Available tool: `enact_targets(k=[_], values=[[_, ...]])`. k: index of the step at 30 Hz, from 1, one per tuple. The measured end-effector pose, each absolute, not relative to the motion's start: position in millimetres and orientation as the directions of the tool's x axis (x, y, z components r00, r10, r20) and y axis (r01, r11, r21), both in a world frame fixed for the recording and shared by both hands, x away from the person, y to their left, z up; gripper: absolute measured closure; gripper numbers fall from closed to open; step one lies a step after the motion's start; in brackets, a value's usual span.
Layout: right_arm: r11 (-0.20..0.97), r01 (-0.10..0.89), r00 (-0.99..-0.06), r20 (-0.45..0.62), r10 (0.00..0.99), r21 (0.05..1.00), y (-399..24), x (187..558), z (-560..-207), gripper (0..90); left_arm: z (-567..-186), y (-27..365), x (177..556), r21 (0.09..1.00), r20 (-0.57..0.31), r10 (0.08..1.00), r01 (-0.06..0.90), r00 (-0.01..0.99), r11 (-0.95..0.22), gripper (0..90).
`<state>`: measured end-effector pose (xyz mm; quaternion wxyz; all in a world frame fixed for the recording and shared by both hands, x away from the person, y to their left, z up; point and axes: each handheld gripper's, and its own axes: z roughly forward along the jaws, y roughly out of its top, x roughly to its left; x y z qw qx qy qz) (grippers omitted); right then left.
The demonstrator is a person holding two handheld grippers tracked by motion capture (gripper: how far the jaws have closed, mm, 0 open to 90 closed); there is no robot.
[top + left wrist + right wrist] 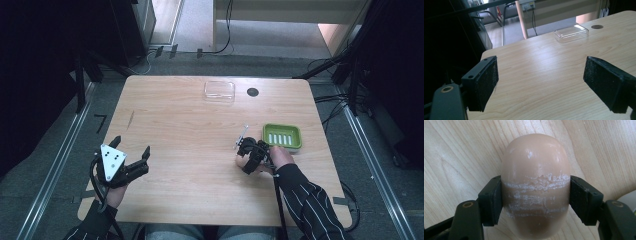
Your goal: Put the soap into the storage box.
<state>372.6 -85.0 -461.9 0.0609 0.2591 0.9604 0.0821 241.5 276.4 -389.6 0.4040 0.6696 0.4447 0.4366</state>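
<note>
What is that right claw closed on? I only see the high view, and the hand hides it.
Observer: A smooth, beige, rounded bar of soap; the right claw pinches it on both sides.
Operator: Does the soap look new?
Observer: No, whitish scuffed streaks run across its middle, between the pads.
Operator: Is it lifted or on the table?
Observer: I cannot tell; the wooden table shows right behind it.
Operator: And the left claw?
Observer: The left claw is open with nothing between its pads, and it points toward the clear lid at the table's far edge.
</note>
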Motion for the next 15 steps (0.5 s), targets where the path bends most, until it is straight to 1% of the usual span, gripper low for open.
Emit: enact_targets(k=[1, 15], values=[[0.858, 0.476, -0.864, -0.077, 0.497, 0.192, -85, 373, -461, 34.0, -390, 277, 242, 0.928, 0.226, 0.948, 0.246, 0.224, -0.28, 13.2], [0.847, 0.483, -0.856, -0.081, 0.51, 0.222, -94, 371, -444, 34.0, -390, 277, 242, 0.927, 0.225, 0.948, 0.252, 0.223, -0.279, 13.3]])
